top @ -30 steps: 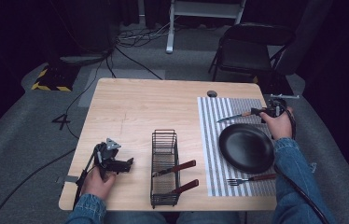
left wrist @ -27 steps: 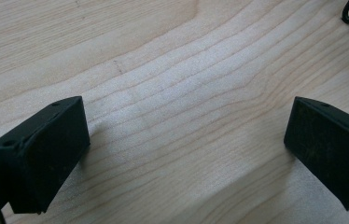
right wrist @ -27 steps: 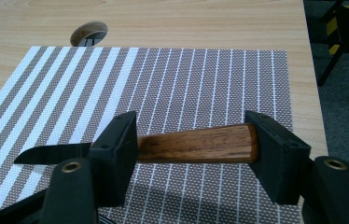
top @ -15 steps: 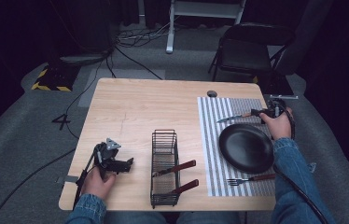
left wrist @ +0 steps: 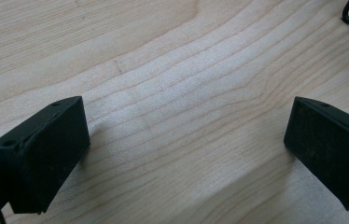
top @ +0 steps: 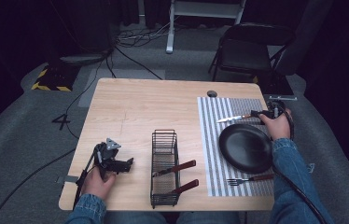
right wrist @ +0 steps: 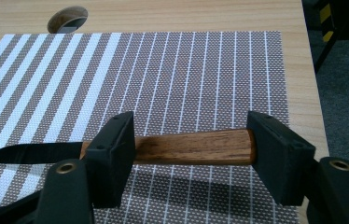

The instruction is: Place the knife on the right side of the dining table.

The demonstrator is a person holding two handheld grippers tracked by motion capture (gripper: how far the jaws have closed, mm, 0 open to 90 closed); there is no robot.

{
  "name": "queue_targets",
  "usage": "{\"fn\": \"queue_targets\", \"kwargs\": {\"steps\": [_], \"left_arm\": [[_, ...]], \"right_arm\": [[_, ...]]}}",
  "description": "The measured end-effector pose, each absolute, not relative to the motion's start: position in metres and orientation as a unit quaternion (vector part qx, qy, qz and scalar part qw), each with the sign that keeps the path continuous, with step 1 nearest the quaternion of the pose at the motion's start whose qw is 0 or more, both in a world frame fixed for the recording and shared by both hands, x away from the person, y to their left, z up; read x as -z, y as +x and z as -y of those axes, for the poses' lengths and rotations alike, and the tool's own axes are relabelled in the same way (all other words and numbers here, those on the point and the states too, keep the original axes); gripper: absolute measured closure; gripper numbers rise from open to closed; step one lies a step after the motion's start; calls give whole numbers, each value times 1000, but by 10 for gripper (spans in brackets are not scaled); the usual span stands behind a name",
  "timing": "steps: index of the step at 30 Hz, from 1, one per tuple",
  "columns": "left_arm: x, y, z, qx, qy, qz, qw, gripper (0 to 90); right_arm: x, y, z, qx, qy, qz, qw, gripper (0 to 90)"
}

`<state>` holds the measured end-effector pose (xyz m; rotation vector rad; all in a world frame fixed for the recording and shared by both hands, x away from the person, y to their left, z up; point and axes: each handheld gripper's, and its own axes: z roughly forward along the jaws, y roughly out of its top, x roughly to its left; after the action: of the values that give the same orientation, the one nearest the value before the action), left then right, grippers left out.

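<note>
- Just been opening at the right gripper [right wrist: 194,136]: jaws now spread wide, with the wooden-handled knife with a dark blade [right wrist: 182,149] between them and no clear press on it from either pad
- Reads as a release: knife set down flat on the brown-and-white striped placemat [right wrist: 186,70], grip let go, hand close behind the handle in the high view
- Judged from that, placing step as good as done for this piece; next move likely a lift clear, straight back and up, without nudging the handle
- Lies on the far part of the placemat, just beyond the round black plate [top: 245,147] and apart from its rim, near the right edge of the tabletop [top: 140,107]
- Long axis level and running across the tabletop, roughly parallel to the near edge; blade tip toward the left and the middle of the tabletop, handle butt toward the right edge and the gripper
- In the right gripper view, handle spanning the gap from one jaw to the other, blade poking out past the left jaw
- On the near side of the plate, a fork with a wooden handle [top: 249,178], tines pointing left as well
- Left of the placemat, a black wire rack [top: 164,140] with two more wooden-handled pieces [top: 182,165], probably next in line
- Left gripper [left wrist: 186,140] open and empty, resting low over bare wood at the near left corner
</note>
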<state>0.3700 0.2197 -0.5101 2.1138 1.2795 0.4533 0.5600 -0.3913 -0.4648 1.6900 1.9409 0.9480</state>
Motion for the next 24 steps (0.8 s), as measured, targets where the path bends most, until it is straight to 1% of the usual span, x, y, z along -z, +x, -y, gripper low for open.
{"fn": "queue_targets", "kwargs": {"steps": [24], "left_arm": [[510, 370, -220, -172, 800, -484, 309, 3]], "right_arm": [[472, 563, 389, -322, 619, -687, 204, 335]]}}
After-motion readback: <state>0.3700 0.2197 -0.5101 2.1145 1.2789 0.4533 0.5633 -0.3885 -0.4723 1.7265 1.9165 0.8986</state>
